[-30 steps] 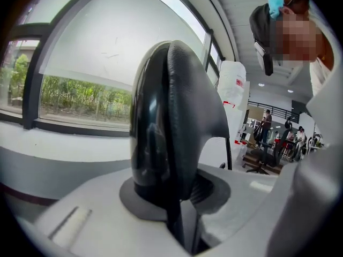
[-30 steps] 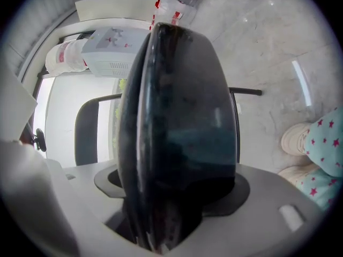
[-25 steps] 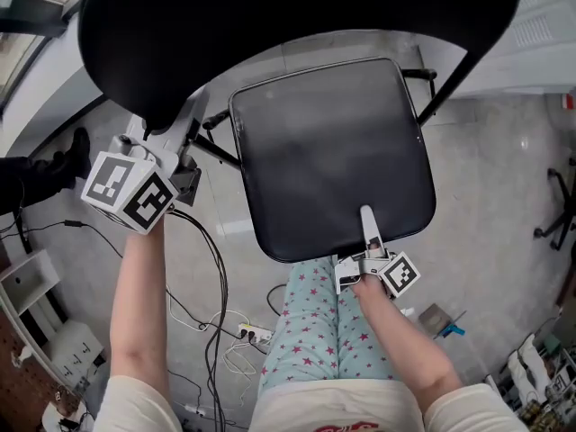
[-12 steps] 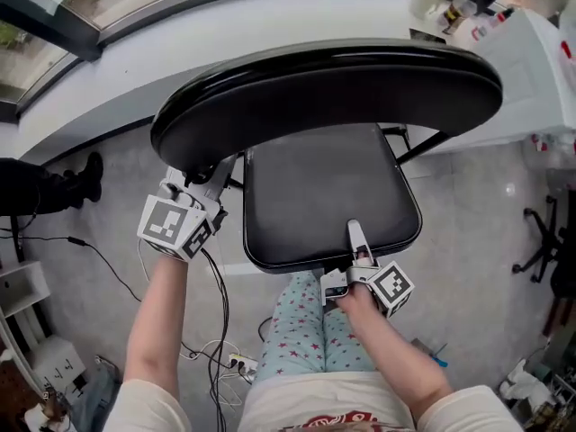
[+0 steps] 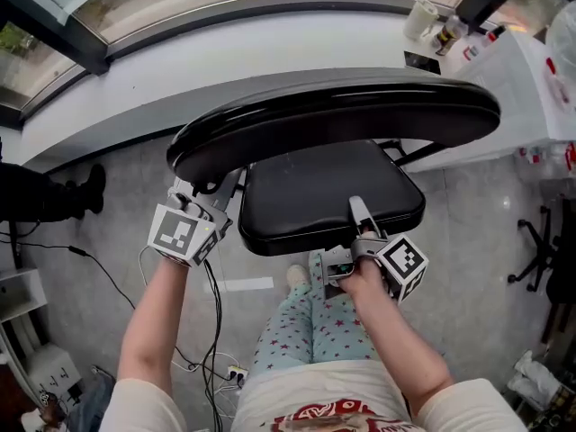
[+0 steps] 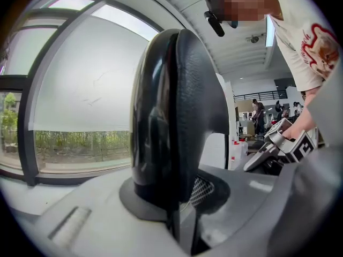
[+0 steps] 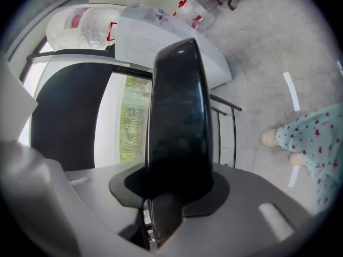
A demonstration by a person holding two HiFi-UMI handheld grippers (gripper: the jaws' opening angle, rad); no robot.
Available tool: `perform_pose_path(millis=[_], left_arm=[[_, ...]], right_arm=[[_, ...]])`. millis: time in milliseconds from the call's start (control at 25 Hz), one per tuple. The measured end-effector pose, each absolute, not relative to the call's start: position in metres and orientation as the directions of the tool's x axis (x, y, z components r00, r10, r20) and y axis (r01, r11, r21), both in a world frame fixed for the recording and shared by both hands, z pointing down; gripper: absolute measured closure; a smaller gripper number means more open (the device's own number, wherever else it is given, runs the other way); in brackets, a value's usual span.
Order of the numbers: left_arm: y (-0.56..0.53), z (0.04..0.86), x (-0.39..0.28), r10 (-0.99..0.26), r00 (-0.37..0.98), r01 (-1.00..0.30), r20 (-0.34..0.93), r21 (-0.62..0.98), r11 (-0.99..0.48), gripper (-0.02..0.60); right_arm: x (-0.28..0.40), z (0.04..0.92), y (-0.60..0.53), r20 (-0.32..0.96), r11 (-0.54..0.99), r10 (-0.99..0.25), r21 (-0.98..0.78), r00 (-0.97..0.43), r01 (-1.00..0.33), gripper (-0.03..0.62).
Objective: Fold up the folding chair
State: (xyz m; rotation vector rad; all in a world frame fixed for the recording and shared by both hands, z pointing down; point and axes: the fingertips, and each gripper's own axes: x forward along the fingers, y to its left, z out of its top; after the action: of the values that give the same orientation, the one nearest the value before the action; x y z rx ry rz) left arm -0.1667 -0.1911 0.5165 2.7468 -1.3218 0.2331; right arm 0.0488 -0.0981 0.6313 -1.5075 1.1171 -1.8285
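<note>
The folding chair [image 5: 333, 165] stands on the grey floor [image 5: 486, 241] in front of the person. Its matte black seat [image 5: 306, 205] is tipped up at the front, toward the glossy black backrest [image 5: 342, 111]. The fold looks partway done. The right gripper [image 5: 356, 216] has just been closing its jaws, which clamp the seat's front edge. The left gripper [image 5: 214, 192] has its jaws clamped on the backrest's left end. Next, the seat likely needs swinging up flat against the backrest while the left gripper steadies the chair.

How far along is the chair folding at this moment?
Done: the left tool clamps the backrest; the right tool, whose jaws have just been closing, pinches the front edge of the seat. In hand: seat tipped up partway, a clear gap to the backrest. Left: swing it flat against the backrest.
</note>
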Motion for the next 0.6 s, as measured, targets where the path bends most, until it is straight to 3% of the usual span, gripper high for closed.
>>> perform_pose_path(millis=[600], left_arm=[[-0.197, 0.5, -0.16, -0.77, 0.628, -0.767, 0.111, -0.077, -0.637, 0.514]], right_arm=[[0.045, 0.606, -0.173, 0.607, -0.621, -0.76, -0.783, -0.233, -0.016, 0.416]])
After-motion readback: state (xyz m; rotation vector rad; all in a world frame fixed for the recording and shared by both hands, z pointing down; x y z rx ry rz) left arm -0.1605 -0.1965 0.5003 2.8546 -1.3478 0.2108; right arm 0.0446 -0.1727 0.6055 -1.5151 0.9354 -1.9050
